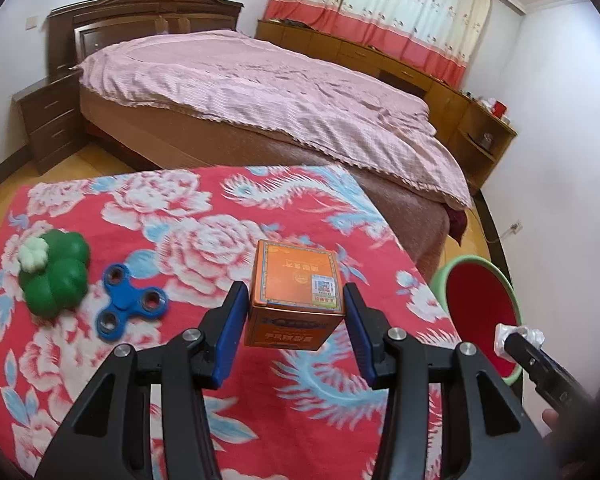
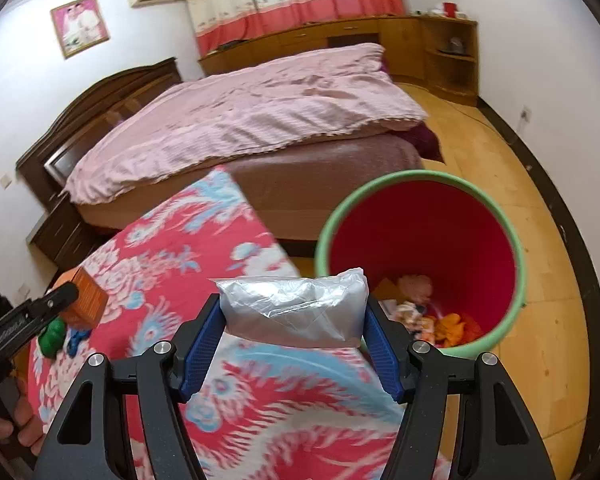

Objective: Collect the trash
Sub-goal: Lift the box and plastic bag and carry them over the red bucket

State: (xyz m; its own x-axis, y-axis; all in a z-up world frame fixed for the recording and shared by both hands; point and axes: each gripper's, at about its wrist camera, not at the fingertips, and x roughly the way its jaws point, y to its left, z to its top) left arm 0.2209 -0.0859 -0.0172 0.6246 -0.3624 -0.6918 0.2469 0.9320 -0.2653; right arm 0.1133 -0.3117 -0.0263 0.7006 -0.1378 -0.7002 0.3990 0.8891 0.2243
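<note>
The worktop [image 1: 172,216] with its red flowered cloth stands beside the bin [image 2: 420,240], already part filled. The right gripper [image 2: 294,320] has its jaws clamped on a plastic bag [image 2: 300,304] near the rim; the left gripper [image 1: 296,304] grips an orange box [image 1: 296,280] above the cloth. Carrying is underway; next, over the bin and release.

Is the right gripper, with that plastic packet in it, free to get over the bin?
Probably yes. The right gripper is shut on the plastic packet, and the bin stands open just beyond the table's edge, with nothing visible between them.
</note>
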